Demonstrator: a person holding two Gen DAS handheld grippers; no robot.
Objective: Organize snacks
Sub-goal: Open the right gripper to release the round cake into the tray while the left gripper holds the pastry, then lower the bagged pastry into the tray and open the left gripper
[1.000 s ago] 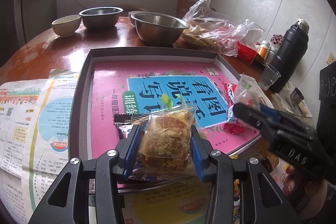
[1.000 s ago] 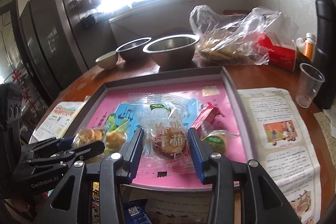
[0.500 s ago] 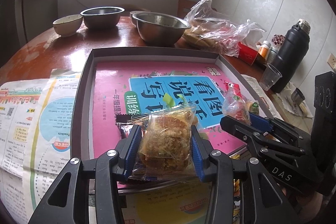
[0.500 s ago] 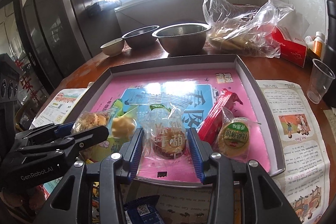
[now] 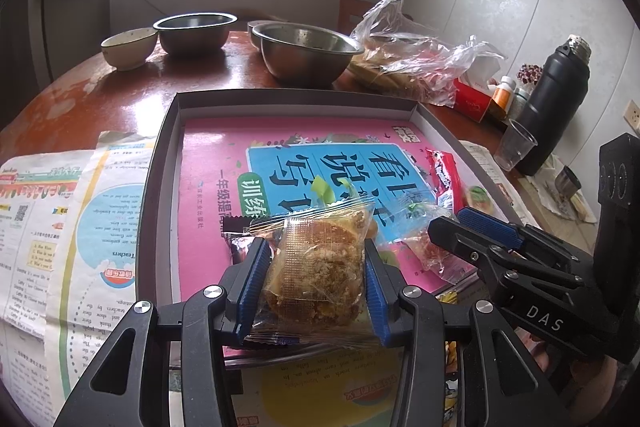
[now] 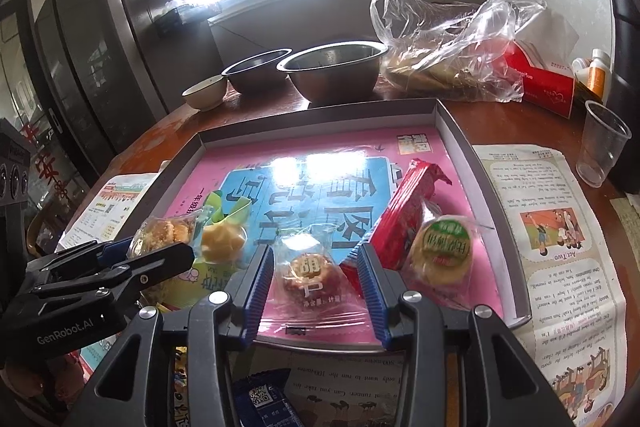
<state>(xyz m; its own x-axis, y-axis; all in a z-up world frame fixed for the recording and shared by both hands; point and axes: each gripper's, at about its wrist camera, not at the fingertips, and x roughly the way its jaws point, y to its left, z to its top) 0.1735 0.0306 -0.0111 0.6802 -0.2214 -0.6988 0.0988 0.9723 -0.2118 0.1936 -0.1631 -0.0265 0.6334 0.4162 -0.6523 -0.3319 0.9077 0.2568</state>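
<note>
**Desk:** Cellophane-wrapped crumbly cake (image 5: 316,267). Who has it?

**Operator:** My left gripper (image 5: 314,279), clamped on it, above the near edge of the grey tray (image 5: 160,163). My right gripper (image 6: 316,279) pinches a clear-wrapped pastry (image 6: 310,273) low over the tray's near right.

**Desk:** Next?

**Operator:** I judge placing: lower and release both beside the red bar (image 6: 404,215). "DAS" and "GenRobot.AI" read on the grippers.
</note>
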